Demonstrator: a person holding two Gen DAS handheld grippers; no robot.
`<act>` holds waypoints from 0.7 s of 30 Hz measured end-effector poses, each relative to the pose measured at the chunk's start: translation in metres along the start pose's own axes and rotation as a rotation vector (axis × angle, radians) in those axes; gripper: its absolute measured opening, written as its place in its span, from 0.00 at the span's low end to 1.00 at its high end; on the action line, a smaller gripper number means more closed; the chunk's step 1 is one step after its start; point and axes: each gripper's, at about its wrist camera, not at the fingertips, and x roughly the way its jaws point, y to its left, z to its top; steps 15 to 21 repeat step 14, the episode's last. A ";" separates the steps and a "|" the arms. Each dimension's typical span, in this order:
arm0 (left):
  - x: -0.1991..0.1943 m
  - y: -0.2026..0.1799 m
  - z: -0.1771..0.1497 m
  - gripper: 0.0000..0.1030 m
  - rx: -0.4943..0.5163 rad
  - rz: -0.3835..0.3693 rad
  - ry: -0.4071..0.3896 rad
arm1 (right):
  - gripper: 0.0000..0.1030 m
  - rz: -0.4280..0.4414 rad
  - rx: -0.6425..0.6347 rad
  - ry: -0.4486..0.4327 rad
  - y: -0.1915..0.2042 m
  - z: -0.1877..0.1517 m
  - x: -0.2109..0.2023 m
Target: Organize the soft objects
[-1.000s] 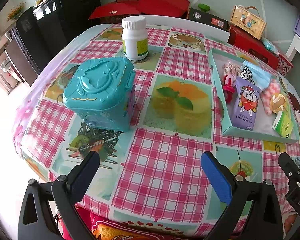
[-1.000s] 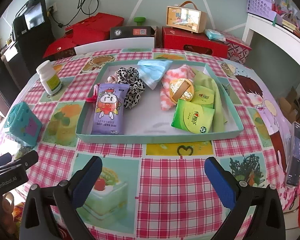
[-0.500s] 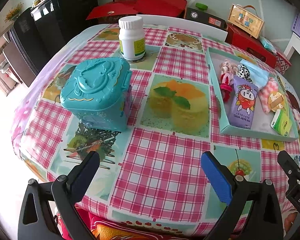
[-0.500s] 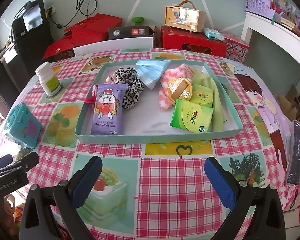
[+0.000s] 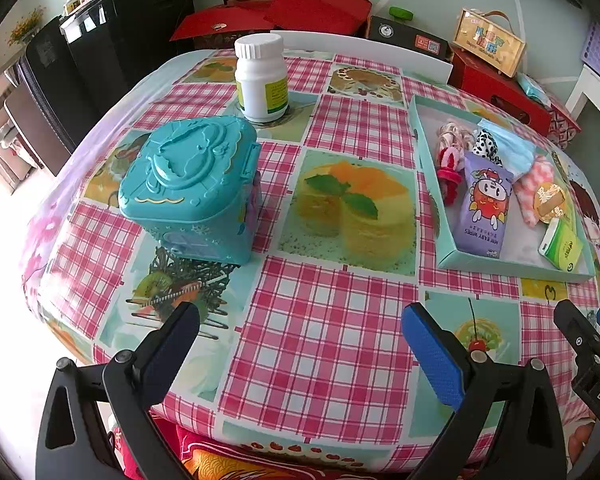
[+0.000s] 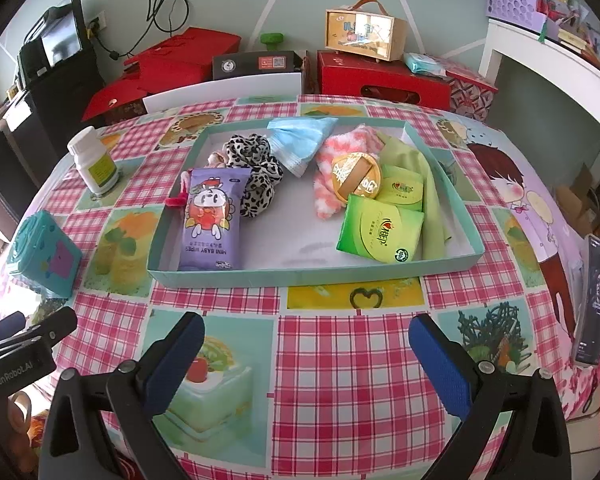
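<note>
Right wrist view, lower frame: the right gripper point(image 6: 306, 354) hangs over the checked surface point(image 6: 352, 380) with its blue pads spread wide and nothing between them. Just beyond, at mid frame, sits the shallow teal tray point(image 6: 300, 274), and every soft thing in sight lies inside it: the purple baby-wipes pack point(image 6: 212, 220) at its left, the leopard scrunchie point(image 6: 256, 172) touching that pack, the blue face mask point(image 6: 300, 140) at the far wall, the pink fuzzy cloth point(image 6: 340, 160) under a round gold packet point(image 6: 356, 178), and two green tissue packs point(image 6: 380, 234) on a green cloth point(image 6: 430, 200) at the right. In the left wrist view, the left gripper point(image 5: 300, 352) is likewise spread and empty at the bottom of the frame; the teal plastic case point(image 5: 192, 184) stands closed at mid left, the white bottle point(image 5: 262, 76) farther up. No soft item lies loose on the surface. That fits either a finished gathering or a tray waiting to be emptied and sorted elsewhere; I cannot tell which.
</note>
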 end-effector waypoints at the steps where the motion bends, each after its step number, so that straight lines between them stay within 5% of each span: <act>1: 0.000 0.000 0.000 0.98 0.000 0.000 0.000 | 1.00 0.000 0.000 0.000 0.000 0.000 0.000; 21: -0.001 0.000 0.000 0.98 0.003 -0.001 -0.004 | 1.00 -0.001 0.002 0.002 -0.001 -0.001 0.001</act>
